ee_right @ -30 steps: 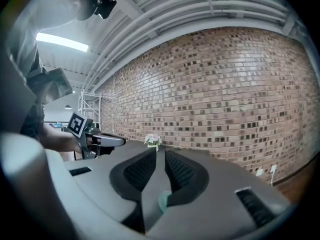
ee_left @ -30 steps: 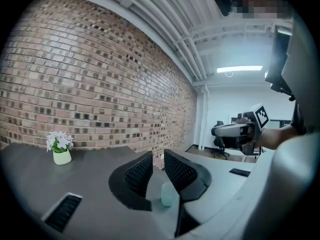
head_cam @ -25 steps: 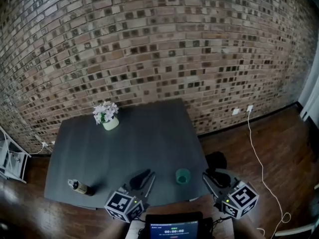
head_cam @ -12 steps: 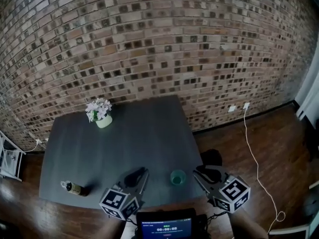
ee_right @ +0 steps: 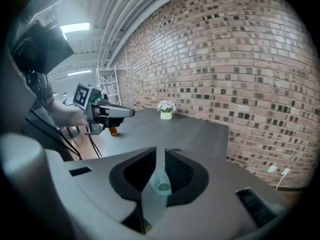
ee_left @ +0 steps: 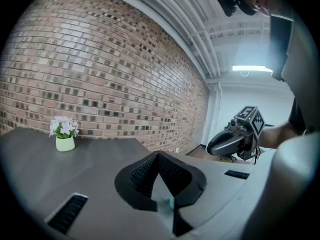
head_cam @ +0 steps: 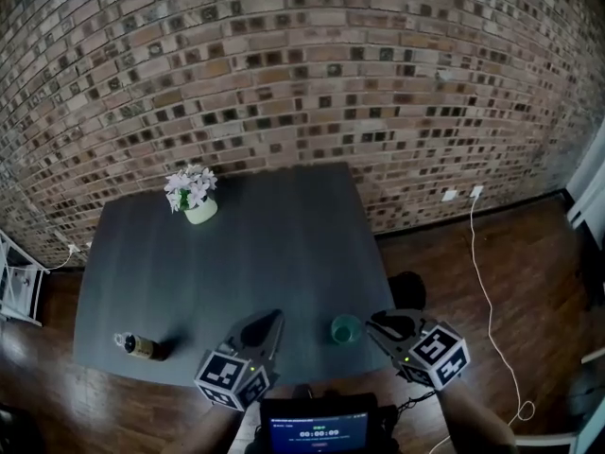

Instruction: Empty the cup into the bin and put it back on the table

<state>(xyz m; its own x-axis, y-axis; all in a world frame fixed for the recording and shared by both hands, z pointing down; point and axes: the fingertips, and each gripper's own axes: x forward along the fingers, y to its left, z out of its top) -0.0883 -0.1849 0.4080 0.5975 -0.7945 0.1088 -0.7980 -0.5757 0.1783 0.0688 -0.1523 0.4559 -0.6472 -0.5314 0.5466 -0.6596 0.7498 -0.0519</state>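
Green cup (head_cam: 346, 329) stands upright on the table (head_cam: 236, 253), just ahead of the right gripper's (head_cam: 375, 322) jaws and not touching them. Those jaws are only a narrow slit apart and hold nothing; in the right gripper view the cup shows through that slit. The left gripper's (head_cam: 274, 318) jaws are closed tip to tip and empty, with the cup well off to their right.

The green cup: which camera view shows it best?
The head view: the whole green cup stands clear near the front edge of the table. The right gripper view shows it partly, beyond the jaws' gap; the left gripper view shows only a green sliver.
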